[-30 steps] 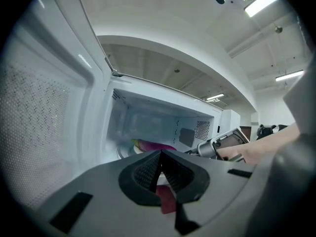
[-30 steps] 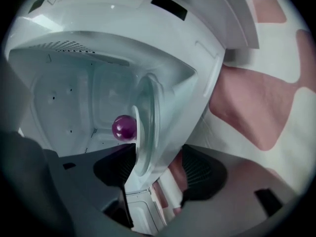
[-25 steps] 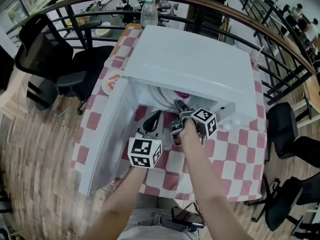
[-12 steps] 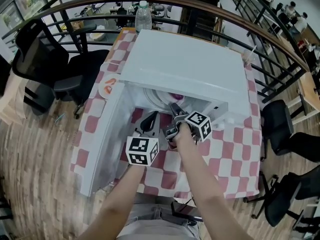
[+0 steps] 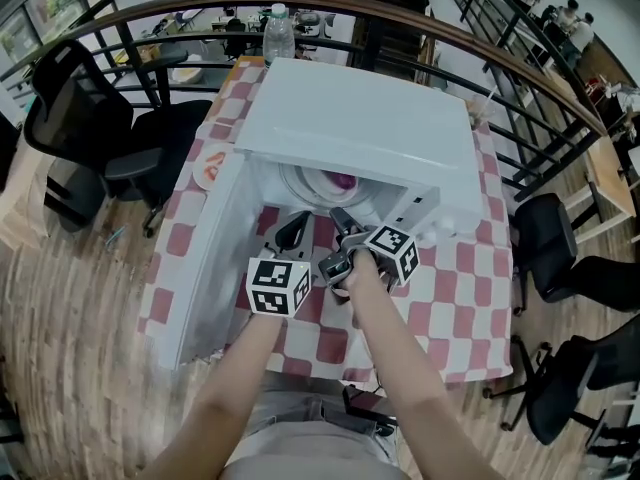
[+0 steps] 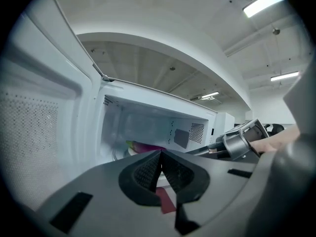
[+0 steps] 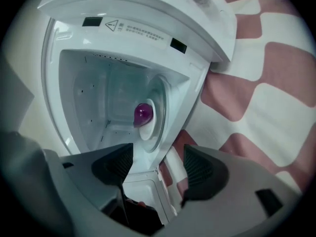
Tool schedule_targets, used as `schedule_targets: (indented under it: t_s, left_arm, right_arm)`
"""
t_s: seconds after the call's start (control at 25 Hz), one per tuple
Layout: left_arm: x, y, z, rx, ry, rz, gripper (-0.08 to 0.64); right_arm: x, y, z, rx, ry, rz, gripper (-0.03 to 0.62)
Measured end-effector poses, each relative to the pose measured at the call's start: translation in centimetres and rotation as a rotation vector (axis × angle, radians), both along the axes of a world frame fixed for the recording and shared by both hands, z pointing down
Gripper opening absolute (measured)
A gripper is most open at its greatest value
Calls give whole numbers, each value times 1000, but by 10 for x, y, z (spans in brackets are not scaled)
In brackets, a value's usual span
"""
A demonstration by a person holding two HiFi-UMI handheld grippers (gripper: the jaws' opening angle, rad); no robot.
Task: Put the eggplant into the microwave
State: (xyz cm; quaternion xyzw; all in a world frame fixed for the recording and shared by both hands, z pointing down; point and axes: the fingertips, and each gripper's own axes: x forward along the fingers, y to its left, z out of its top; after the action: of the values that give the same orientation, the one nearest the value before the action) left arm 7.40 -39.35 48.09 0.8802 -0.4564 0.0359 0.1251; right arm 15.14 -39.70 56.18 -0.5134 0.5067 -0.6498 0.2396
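Observation:
The white microwave (image 5: 360, 128) stands on the checkered table with its door (image 5: 205, 268) swung open to the left. A purple eggplant (image 5: 341, 180) (image 7: 143, 113) (image 6: 144, 147) lies on the round white plate (image 7: 154, 117) inside the cavity. My left gripper (image 5: 293, 230) (image 6: 160, 169) is shut with nothing in it, just in front of the opening. My right gripper (image 5: 340, 236) (image 7: 158, 169) is open and empty, outside the cavity, apart from the eggplant.
A red-and-white checkered cloth (image 5: 440, 298) covers the table. An orange-marked plate (image 5: 208, 168) sits left of the microwave, a water bottle (image 5: 277, 30) behind it. Railing (image 5: 150, 28) and office chairs (image 5: 90, 118) surround the table.
Both grippers have drawn back a little from the microwave opening toward me. The eggplant stays on the plate inside.

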Motion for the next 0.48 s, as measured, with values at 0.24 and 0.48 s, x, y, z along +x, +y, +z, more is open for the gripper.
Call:
schedule_targets:
  t_s: [0.24,0.48]
  left_arm:
    - [1,9,-14,15,23,6,5]
    - [1,18,-26,20,38,17,5]
  right_arm:
    - [-4,19,-29,71,-18,-17,189]
    - [-9,37,-48,123,15,-38,25]
